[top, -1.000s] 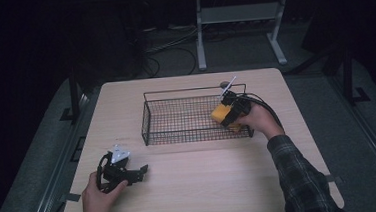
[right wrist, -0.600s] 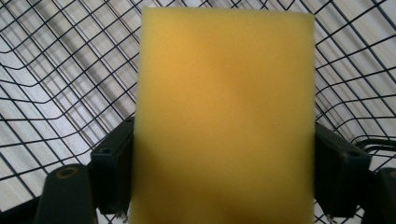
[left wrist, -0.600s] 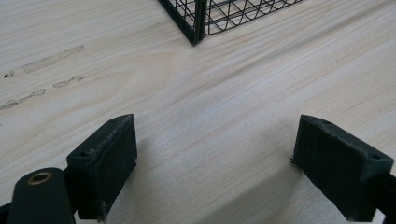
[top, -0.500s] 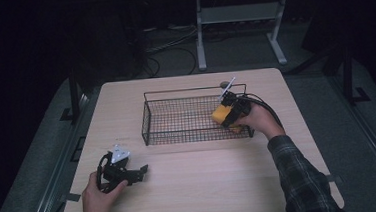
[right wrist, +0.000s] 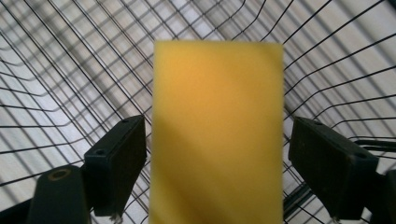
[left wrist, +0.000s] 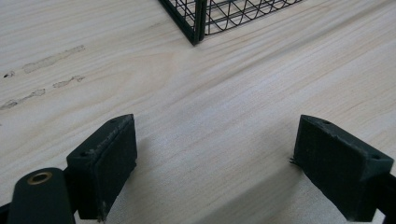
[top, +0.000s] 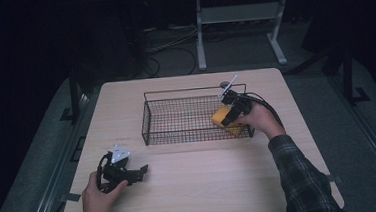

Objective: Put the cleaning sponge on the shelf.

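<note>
A yellow sponge (top: pixel 223 117) sits inside the right end of a black wire basket (top: pixel 147 120) on the wooden table (top: pixel 196 185). My right gripper (top: pixel 228 116) reaches down into that end of the basket. In the right gripper view the sponge (right wrist: pixel 217 135) stands between the jaws of my right gripper (right wrist: pixel 217 156) with a thin gap at each pad. The jaws have just been opening, and the basket mesh (right wrist: pixel 70 70) lies behind. My left gripper (top: pixel 138 170) rests low over the near left of the table, open with nothing between the jaws of my left gripper (left wrist: pixel 215 154).
The basket's near corner (left wrist: pixel 196 23) stands ahead of the left gripper across bare wood. A desk frame (top: pixel 235 27) and cables lie on the dark floor beyond the table's far edge.
</note>
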